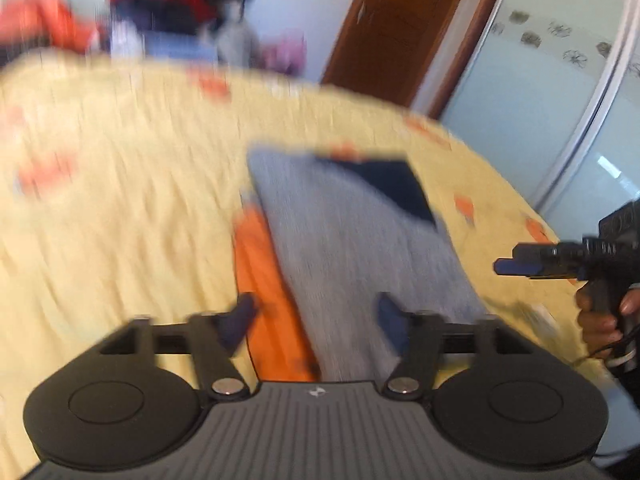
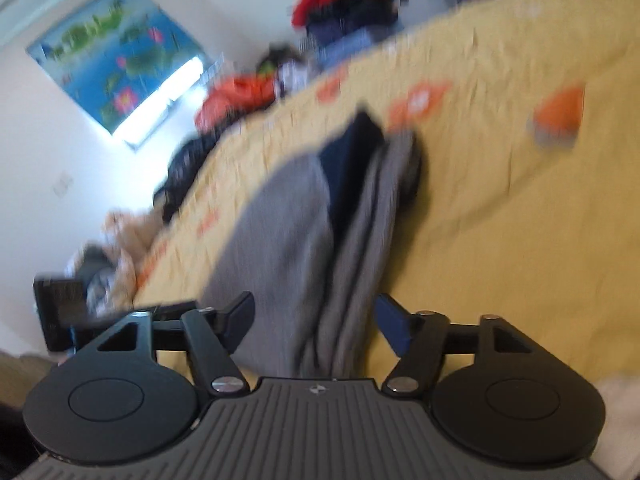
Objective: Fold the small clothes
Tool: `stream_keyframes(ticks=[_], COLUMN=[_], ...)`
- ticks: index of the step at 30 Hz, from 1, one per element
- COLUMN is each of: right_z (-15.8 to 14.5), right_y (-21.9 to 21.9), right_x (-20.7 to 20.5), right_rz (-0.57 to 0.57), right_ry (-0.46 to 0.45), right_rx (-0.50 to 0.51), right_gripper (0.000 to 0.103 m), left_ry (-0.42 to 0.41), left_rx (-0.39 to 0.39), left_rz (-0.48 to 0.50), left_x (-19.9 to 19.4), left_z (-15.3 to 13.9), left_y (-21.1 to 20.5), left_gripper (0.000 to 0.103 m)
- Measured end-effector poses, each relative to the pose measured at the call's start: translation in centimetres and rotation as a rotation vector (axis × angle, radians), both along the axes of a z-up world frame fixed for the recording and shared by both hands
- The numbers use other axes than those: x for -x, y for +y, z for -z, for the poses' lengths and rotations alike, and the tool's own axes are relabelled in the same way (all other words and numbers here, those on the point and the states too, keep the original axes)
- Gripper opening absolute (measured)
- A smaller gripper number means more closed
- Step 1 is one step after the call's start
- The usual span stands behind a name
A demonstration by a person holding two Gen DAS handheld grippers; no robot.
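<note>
A small grey garment with a dark navy patch lies folded lengthwise on the yellow bedspread. An orange piece lies along its left side. My left gripper is open just above the garment's near end, its jaws wide apart and empty. In the right wrist view the same grey garment lies in long folds with the navy part at its far end. My right gripper is open over its near end and holds nothing. The right gripper also shows in the left wrist view at the right edge. Both views are blurred.
A pile of red, orange and dark clothes sits beyond the bed's far edge. A brown door and a glass wardrobe panel stand at the right. A picture hangs on the wall.
</note>
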State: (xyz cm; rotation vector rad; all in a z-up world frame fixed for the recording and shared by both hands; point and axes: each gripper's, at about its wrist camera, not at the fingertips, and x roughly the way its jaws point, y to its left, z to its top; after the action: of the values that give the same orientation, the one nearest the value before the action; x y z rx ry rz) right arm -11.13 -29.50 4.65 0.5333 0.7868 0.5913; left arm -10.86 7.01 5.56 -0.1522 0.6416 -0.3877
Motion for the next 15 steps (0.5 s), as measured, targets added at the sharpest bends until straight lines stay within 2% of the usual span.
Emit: stream_keyframes(ticks=[2, 4, 7, 9, 10, 11, 12, 13, 14, 15], right_z=[-1.5, -2.2, -1.6, -0.6, -0.1, 0.6, 1.4, 2.2, 2.8, 3.2], right_y=[-0.3, 0.4, 2.6, 4.4, 5.3, 7.0, 8.1, 8.6, 8.2, 7.1], right_x=[-2.7, -6.0, -11.8, -14.5, -15.5, -16.1, -16.5, -16.8, -17.1, -17.7], right_rz=[0.069, 0.107, 0.110, 0.096, 0.064, 0.026, 0.004, -0.007, -0.025, -0.013], right_ry=[-0.042, -0.089, -0.063, -0.049, -0.036, -0.021, -0.020, -0.037, -0.068, -0.037], right_rx=[0.019, 0.056, 0.087, 0.135, 0.167, 0.232, 0.330, 0.405, 0.400, 0.342], right_gripper=[0.072, 0.072, 0.068, 0.048, 0.043, 0.030, 0.021, 0.021, 0.022, 0.025], left_ry=[-0.174, -0.261, -0.266, -0.238, -0.210, -0.187, -0.181, -0.170, -0.164, -0.163], left_rx=[-0.093, -0.226, -0.358, -0.441, -0.457, -0.451, -0.419, -0.394, -0.382, -0.379], left_rz=[0.020, 0.060, 0.147, 0.170, 0.177, 0.170, 0.162, 0.159, 0.157, 0.158], left_x=[0.3, -0.5, -2.8, -4.4, -5.1, -5.6, -5.9, -6.2, -6.4, -6.4], left_z=[-1.8, -1.8, 1.4, 3.6, 4.5, 5.3, 5.5, 5.7, 5.8, 5.8], left_y=[-2.3, -6.2, -11.0, -13.2, -13.7, -13.7, -13.4, -13.0, -12.8, -12.7], left_gripper=[0.086, 0.086, 0.087, 0.087, 0.087, 0.089, 0.089, 0.089, 0.089, 0.089])
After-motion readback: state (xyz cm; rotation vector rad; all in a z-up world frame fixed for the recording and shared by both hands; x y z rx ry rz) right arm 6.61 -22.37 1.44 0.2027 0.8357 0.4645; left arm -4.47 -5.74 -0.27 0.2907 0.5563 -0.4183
